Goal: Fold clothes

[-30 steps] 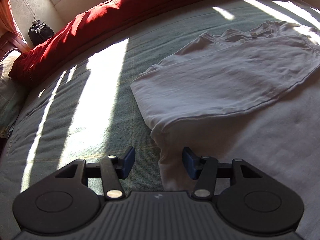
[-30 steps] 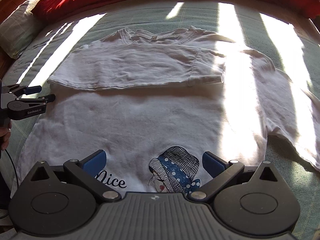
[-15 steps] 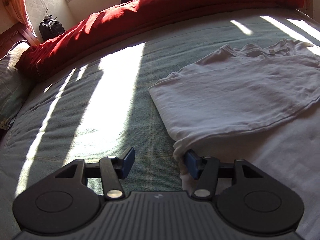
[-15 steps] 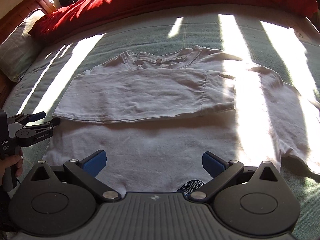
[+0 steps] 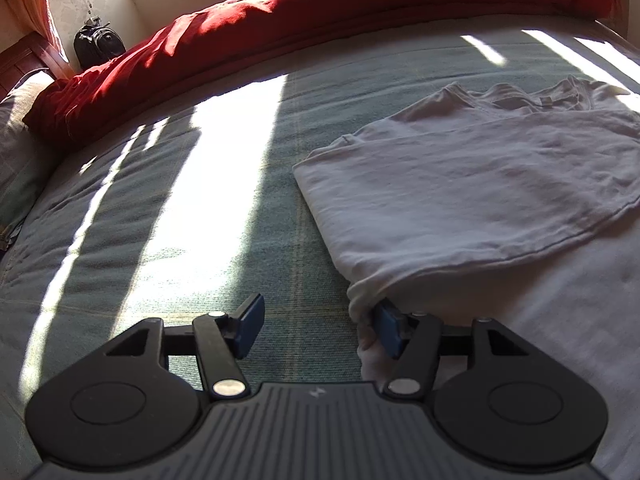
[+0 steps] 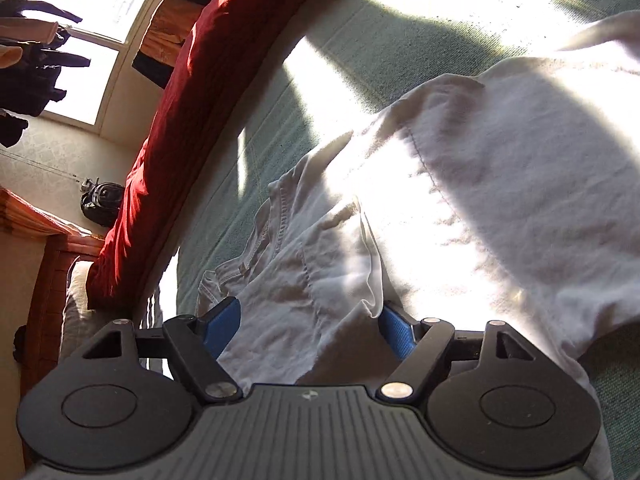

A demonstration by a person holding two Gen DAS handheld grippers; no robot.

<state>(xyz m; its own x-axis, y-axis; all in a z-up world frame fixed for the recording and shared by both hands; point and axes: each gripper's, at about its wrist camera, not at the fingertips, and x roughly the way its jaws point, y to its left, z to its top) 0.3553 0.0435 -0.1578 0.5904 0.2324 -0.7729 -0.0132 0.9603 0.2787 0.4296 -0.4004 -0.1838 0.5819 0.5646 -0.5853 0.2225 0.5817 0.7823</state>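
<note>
The right gripper (image 6: 310,330) has rolled sideways and dropped toward the shirt (image 6: 460,200), jaws closing around folds; the left gripper (image 5: 320,330) opens, one finger under its edge.

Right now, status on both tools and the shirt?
Left tool opening at folded edge. Right tool closing around white shirt near collar. Shirt part-folded on bed.

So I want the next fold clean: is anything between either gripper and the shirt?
Nothing visible. The left gripper is opening at the shirt edge; the right gripper is closing with shirt cloth between its fingers.
</note>
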